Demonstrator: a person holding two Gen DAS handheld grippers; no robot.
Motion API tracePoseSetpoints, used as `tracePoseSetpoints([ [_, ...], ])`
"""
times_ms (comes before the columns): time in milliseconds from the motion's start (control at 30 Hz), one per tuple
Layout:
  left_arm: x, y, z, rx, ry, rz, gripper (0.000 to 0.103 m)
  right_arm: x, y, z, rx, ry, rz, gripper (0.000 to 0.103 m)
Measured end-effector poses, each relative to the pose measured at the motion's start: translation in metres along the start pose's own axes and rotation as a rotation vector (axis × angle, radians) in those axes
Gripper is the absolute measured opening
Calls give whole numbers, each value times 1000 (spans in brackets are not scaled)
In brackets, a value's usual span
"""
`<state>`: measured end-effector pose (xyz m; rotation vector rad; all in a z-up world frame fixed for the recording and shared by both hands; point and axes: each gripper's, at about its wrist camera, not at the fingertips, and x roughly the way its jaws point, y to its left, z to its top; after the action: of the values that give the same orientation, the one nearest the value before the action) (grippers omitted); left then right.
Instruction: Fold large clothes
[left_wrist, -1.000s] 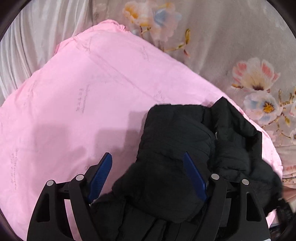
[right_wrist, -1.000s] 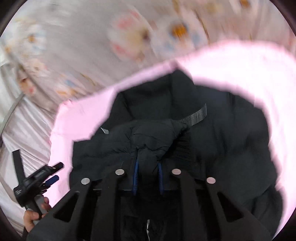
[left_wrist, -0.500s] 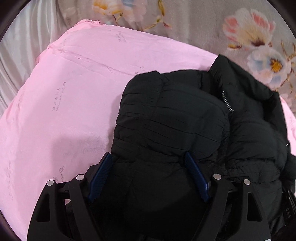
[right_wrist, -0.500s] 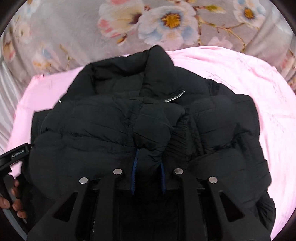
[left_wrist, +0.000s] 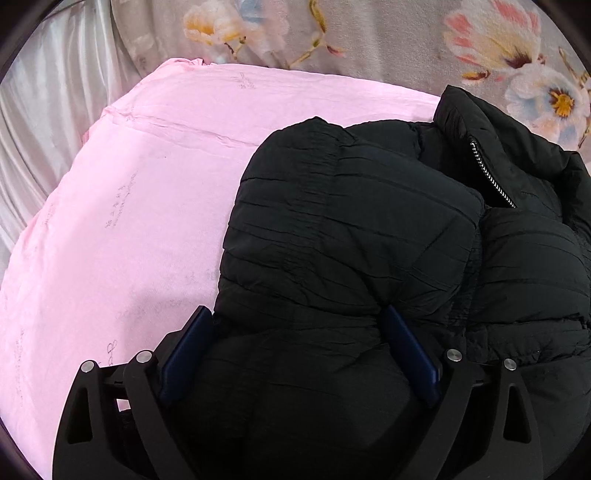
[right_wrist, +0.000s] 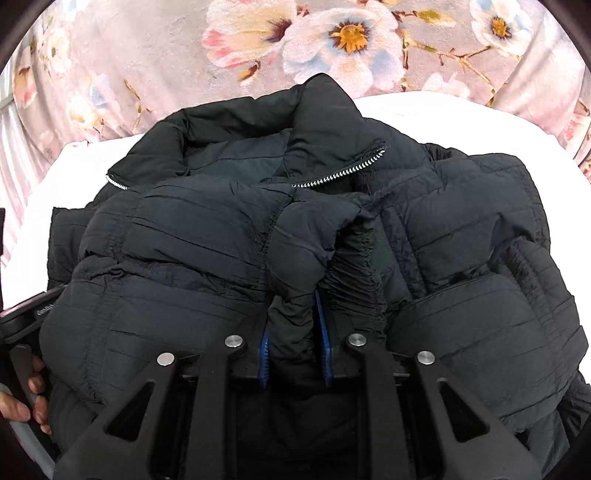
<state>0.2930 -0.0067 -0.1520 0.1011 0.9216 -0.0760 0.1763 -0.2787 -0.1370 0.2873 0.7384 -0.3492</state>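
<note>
**Bare pink to the left, jacket bulk to the right**

The pink sheet (left_wrist: 122, 229) lies bare left of the black puffer jacket (left_wrist: 351, 221), giving open passage there. The jacket's piled folds fill the middle and right, its raised collar (right_wrist: 325, 122) blocking the far edge. Beyond lies flat floral bedding (right_wrist: 147, 59). A hand (right_wrist: 26, 402) sits at the jacket's left edge.

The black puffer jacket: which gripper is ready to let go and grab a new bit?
Probably left. The left gripper has just been opening, with the black puffer jacket loose between its pads; the right gripper pinches a fold.
</note>
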Motion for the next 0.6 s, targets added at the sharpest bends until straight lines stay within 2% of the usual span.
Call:
tracePoseSetpoints([
  [67,-7,5,5,-10,31,-16,93,-5,-5,3,16,19,29,20],
  [133,-23,14,11,-27,52,-27,88,-25,-11,12,31,52,27,25],
  [233,-72,30,24,-66,-22,-49,87,-79,-20,22,63,-59,-12,30],
  [267,-80,32,28,-77,-37,-59,87,-101,-21,28,74,-120,-13,30],
  [333,-95,32,40,-109,-61,-103,87,-121,-15,45,85,-182,23,30],
  [433,-90,12,51,-99,-47,-151,87,-110,5,64,47,-175,76,30],
  [500,-77,-4,47,-61,-35,-137,87,-85,21,71,21,-147,104,30],
  [600,-51,-24,28,-19,18,-123,87,-42,40,61,-33,-74,86,30],
])
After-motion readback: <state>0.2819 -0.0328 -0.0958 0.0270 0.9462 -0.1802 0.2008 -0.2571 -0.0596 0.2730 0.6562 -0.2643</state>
